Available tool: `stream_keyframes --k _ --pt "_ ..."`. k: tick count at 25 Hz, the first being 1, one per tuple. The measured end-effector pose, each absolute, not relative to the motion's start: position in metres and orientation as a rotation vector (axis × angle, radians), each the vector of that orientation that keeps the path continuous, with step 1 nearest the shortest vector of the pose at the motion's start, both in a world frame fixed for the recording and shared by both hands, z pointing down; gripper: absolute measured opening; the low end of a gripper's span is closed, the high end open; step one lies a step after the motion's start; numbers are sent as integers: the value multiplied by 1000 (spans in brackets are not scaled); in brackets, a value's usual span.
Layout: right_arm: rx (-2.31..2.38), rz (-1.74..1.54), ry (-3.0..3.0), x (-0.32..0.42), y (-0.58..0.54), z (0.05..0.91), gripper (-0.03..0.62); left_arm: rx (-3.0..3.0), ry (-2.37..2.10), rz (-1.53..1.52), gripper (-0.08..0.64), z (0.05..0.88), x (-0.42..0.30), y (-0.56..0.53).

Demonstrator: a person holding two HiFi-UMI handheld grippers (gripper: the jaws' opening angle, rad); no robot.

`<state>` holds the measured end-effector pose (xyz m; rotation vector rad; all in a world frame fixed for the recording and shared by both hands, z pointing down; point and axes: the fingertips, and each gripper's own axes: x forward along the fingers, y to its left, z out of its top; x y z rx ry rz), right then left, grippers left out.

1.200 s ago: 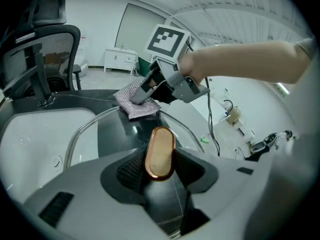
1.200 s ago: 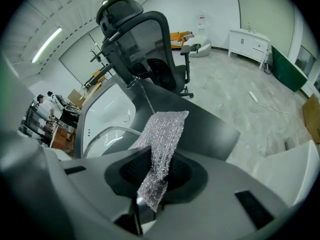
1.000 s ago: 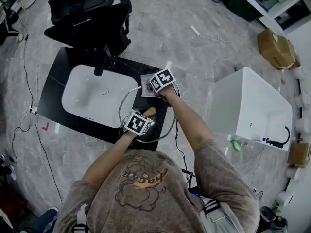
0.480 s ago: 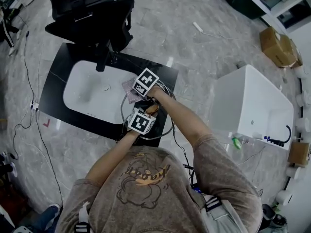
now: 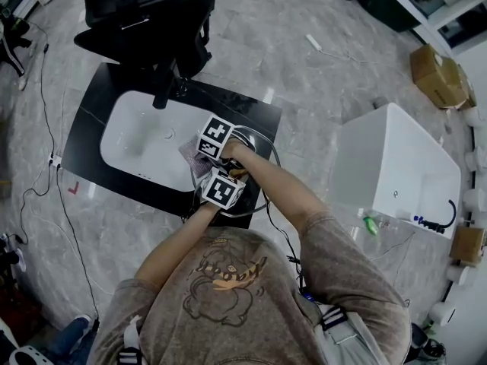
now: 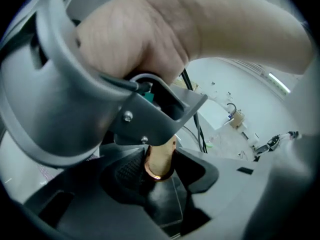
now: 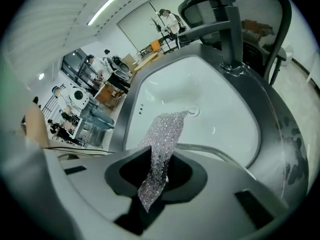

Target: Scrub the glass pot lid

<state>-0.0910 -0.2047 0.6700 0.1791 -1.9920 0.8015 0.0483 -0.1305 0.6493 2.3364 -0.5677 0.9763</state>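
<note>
Now the left hand-held gripper clamps the wooden knob of the glass pot lid, over the black table beside the white sink. The right hand-held gripper pinches a glittery scrub cloth near the lid's rim.

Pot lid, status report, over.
Left gripper shut on knob of lid. Right gripper shut on sparkly scrub cloth, reaching past lid rim toward sink. Grippers crowded close together; no other obstruction seen.

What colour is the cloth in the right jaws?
Sparkly silver scrub cloth, clearest in the right gripper view.
</note>
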Motion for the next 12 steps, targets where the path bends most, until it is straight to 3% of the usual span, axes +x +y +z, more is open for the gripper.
stream_keyframes --k 12 --pt "244 913 -2031 -86 -207 667 91 2284 -605 931 202 646 45 -129"
